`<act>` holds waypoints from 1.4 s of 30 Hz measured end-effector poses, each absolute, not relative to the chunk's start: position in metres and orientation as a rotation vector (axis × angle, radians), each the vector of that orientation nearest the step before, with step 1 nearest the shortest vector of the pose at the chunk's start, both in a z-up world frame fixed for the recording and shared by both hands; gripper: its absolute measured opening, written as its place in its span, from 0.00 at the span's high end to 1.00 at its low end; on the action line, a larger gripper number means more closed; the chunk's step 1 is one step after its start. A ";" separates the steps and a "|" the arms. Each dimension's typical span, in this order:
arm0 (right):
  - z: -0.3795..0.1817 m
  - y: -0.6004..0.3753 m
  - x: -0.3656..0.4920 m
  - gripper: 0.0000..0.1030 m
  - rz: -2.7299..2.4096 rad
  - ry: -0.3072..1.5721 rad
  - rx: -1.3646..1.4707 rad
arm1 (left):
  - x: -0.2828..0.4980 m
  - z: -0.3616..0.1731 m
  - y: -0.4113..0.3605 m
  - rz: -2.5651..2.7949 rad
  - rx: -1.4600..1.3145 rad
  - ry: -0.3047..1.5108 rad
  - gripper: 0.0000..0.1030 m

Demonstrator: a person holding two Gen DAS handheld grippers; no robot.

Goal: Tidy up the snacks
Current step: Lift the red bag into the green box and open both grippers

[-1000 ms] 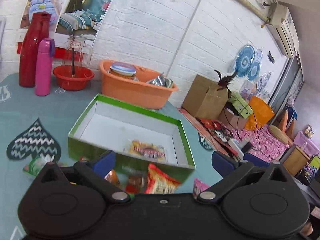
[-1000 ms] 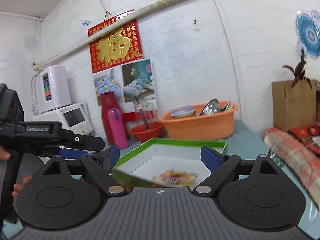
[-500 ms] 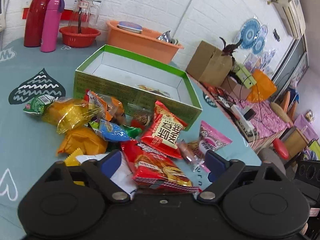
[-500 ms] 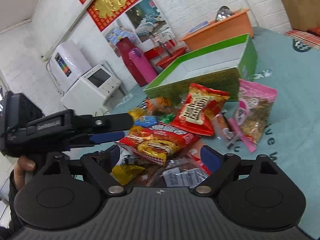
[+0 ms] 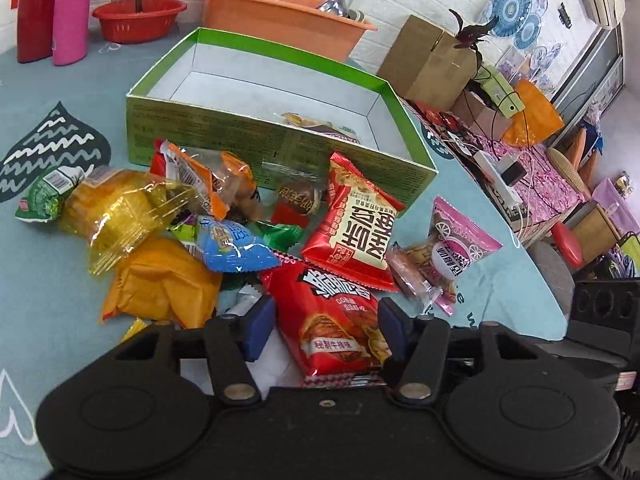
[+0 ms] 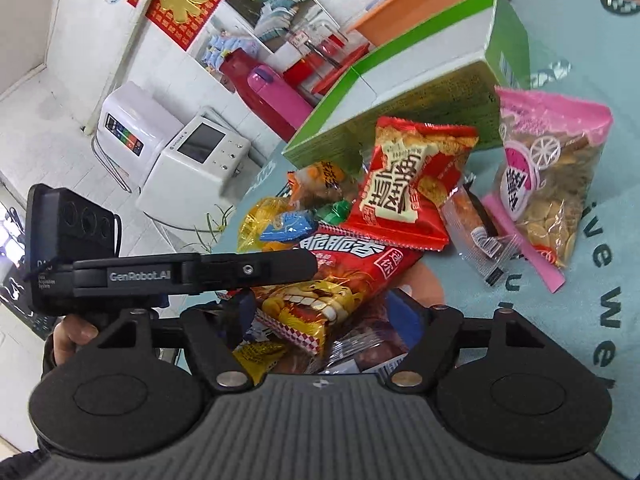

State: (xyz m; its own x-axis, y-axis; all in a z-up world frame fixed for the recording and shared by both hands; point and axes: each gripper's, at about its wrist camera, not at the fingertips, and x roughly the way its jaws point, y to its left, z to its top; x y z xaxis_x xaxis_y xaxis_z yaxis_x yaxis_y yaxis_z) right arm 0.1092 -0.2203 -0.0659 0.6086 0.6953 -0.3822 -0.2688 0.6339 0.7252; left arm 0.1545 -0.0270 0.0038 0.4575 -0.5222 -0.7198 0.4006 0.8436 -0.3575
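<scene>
Left gripper (image 5: 326, 326) low over the snack pile, fingers wide apart, one on each side of the long red snack bag (image 5: 334, 320), not squeezing it yet

Right gripper (image 6: 326, 316) also low over the pile, fingers wide apart, nothing held; brown and silver packets (image 6: 360, 354) lying between them, just under the camera

Long red snack bag with a yellow lion face at the near edge of the pile, partly on top of a white wrapper (image 5: 240, 306)

Square red bag with big letters (image 5: 356, 232) just past it, leaning on the front wall of the green box (image 5: 208, 136)

Pink bag of seeds (image 5: 456, 248) to the right of the square red bag, flat on the blue-green cloth (image 5: 40, 280), with a small see-through packet (image 5: 408, 276) touching its side

Blue packet (image 5: 230, 246), orange pouch (image 5: 160, 280), clear yellow bag (image 5: 116, 212), orange-and-clear bag (image 5: 200, 180) and small green packet (image 5: 42, 196) bunched on the left side of the pile

Green box open on top, white inside, one snack (image 5: 320, 128) already lying on its floor near the front wall

Behind the box: orange tub (image 5: 280, 20), red bowl (image 5: 138, 18), pink bottle (image 5: 72, 12) and red flask (image 5: 34, 12) by the white brick wall
</scene>
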 end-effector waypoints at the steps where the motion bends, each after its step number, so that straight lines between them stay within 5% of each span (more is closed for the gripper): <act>1: -0.069 -0.220 0.112 0.00 0.607 0.722 0.688 | 0.155 0.003 -0.027 -0.572 -0.146 0.936 0.17; 3: -0.072 -0.219 0.116 0.04 0.617 0.723 0.707 | 0.156 0.002 -0.030 -0.571 -0.139 0.927 0.18; 5: -0.072 -0.217 0.117 0.15 0.623 0.740 0.714 | 0.153 0.001 -0.032 -0.547 -0.117 0.923 0.33; 8: -0.060 -0.215 0.104 0.22 0.618 0.706 0.664 | 0.144 0.005 -0.029 -0.547 -0.141 0.903 0.41; 26: 0.034 -0.212 0.117 0.27 0.619 0.356 0.358 | 0.149 0.090 -0.028 -0.599 -0.204 0.556 0.42; 42: 0.001 -0.206 0.251 0.27 0.512 0.446 0.371 | 0.299 0.047 -0.013 -0.575 -0.332 0.690 0.42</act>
State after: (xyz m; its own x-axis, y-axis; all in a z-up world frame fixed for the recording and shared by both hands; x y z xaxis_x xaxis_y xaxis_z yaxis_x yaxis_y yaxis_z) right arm 0.2511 -0.2057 0.0015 0.7807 0.5410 -0.3127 -0.3834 0.8099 0.4439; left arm 0.2993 -0.0126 0.0467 0.6264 -0.5973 -0.5007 0.3850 0.7957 -0.4676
